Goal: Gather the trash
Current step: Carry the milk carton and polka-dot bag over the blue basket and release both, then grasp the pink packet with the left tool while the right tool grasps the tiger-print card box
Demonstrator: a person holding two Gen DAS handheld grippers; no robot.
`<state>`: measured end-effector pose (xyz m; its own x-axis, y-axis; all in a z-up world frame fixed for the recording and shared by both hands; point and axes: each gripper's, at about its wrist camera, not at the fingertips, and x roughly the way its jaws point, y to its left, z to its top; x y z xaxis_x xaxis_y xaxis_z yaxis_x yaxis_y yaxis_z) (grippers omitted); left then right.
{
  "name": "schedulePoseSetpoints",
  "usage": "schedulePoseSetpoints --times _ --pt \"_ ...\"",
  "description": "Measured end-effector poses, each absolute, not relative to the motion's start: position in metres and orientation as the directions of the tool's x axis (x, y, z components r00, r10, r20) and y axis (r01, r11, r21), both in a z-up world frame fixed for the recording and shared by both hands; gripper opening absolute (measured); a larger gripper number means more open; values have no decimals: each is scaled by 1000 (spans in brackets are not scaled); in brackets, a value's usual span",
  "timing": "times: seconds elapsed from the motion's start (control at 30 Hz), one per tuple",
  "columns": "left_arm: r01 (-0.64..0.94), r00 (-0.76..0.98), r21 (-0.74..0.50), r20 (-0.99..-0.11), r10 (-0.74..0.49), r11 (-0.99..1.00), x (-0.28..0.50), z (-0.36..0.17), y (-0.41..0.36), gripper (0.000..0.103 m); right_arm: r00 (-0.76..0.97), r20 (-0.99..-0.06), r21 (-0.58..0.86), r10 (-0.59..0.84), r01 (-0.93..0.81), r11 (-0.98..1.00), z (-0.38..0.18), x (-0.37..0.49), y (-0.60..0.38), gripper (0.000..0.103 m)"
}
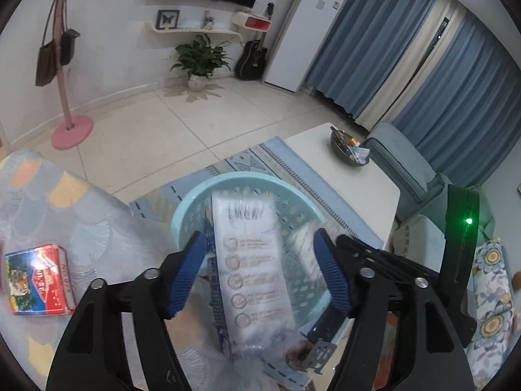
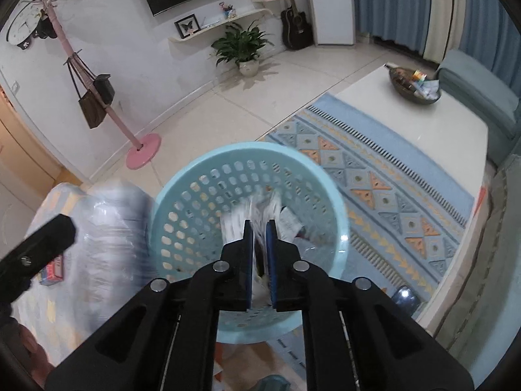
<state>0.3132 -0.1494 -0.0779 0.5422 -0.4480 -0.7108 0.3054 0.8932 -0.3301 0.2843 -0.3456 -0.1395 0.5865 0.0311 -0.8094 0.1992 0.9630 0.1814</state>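
Now both grippers are aimed steeply down over the pale blue basket [image 2: 182, 202].

Left gripper [image 1: 260, 270] is angled down at the basket rim, blue fingers [image 1: 187, 273] spread wide; a long white printed wrapper [image 1: 254, 260] is seen standing between them, pads apart from it, upper end inside the basket. Right gripper [image 2: 260, 260] is pointed down into the basket mouth, fingers [image 2: 248, 260] parted only by a narrow slit, with crumpled white paper [image 2: 237, 218] blurred in that slit and beyond the tips; whether it is pinched cannot be told. A red box [image 1: 37, 280] is left on the patterned bed cover [image 1: 97, 228] beside the basket.
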Motion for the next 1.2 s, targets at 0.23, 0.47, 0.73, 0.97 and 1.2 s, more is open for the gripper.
schedulePoseSetpoints --times 0.23,0.47,0.73,0.97,1.2 --pt "299 574 -342 -681 -454 891 297 -66 -128 74 606 -794 203 45 195 960 -131 273 -342 49" --pt "268 653 -336 -626 -426 903 272 -47 -88 74 643 -760 202 98 89 975 -106 261 -303 49" --pt "125 768 -295 -575 -281 947 238 -27 -3 74 690 -692 213 214 -88 973 -75 251 -239 53" --pt "-34 747 -287 -644 -166 957 241 -41 72 74 662 -674 207 327 -256 944 -70 257 -174 57" --pt "-75 678 -257 -722 -140 963 263 -81 109 74 576 -702 224 418 -378 898 -86 278 -118 57"
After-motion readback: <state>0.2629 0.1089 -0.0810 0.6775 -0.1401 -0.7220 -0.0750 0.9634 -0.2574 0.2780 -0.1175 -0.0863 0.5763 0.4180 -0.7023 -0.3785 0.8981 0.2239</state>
